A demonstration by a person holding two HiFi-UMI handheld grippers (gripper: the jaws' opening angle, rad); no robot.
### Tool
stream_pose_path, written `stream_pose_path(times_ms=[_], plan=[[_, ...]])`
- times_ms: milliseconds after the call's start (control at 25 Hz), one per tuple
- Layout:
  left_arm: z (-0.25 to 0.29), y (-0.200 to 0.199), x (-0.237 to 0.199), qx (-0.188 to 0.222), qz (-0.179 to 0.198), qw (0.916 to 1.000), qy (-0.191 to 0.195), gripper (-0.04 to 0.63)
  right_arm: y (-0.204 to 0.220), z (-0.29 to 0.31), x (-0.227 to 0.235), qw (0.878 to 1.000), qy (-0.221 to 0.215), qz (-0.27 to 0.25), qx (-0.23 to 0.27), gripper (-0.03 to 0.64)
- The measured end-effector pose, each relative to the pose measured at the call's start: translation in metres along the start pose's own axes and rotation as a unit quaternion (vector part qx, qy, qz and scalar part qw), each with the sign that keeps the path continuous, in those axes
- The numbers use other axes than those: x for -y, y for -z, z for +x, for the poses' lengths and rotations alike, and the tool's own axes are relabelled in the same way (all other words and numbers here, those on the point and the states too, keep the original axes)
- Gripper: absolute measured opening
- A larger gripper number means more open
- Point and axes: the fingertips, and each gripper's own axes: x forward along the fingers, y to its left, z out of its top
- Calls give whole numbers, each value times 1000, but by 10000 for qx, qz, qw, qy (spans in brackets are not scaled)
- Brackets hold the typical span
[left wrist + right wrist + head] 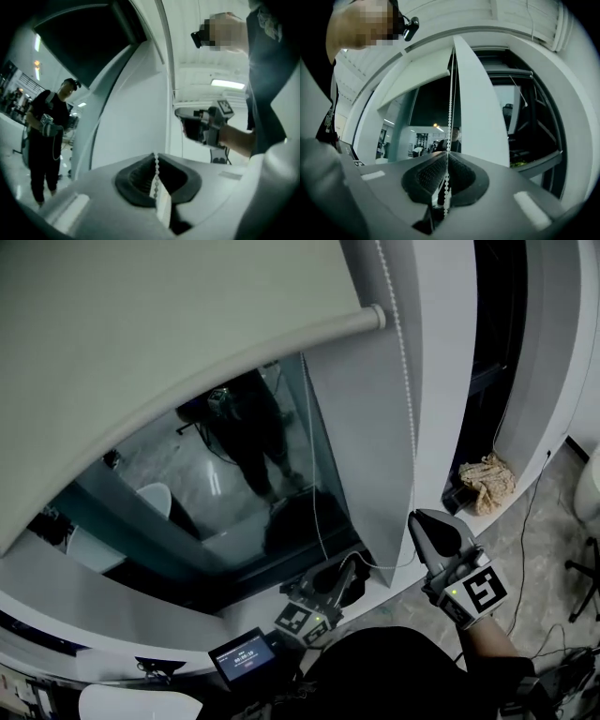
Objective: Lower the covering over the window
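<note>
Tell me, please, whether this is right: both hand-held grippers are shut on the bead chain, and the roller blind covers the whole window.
Not quite: the roller blind covers only the upper part of the window; the head view shows bare glass below its bottom bar. The left hand-held gripper and right hand-held gripper are indeed each shut on the bead chain.

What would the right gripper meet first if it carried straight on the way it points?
Probably the window glass, right beside the white pillar; depth is unclear. The right gripper is shut on the bead chain.
</note>
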Motion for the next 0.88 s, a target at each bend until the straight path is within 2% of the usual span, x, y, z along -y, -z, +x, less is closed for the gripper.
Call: stream_pose_path(times_ms=[80,160,280,360,440,560,680,760,880], plan=[[21,-12,15,11,-197,9992,360,3,-3,-17,15,9986,377,-382,-26,12],[40,-26,30,149,-432,9962,740,3,-3,-28,30,9969,555,-557,-74,12],[61,-62,54,626,-484,9893,1222,3,-4,-28,30,9951,438,-881,-73,12],[68,-89,68,962,-410,9841,1432,3,7,-23,15,9920,231,-1206,-299,11],[73,-110,75,1231,-343,9802,1510,3,37,-18,-1,9879,-11,-1388,-699,11],[78,-132,77,1518,-190,9782,1407,11,109,-16,-18,9833,-279,-1226,-1316,11],[77,-147,81,1660,-154,9754,1443,76,181,-27,-29,9718,-520,-994,-2074,12],[77,-151,86,1681,-167,9739,1516,101,207,-36,-31,9662,-583,-952,-2324,12],[83,-158,88,1760,-143,9734,1460,91,213,-40,-34,9669,-641,-727,-2359,12]])
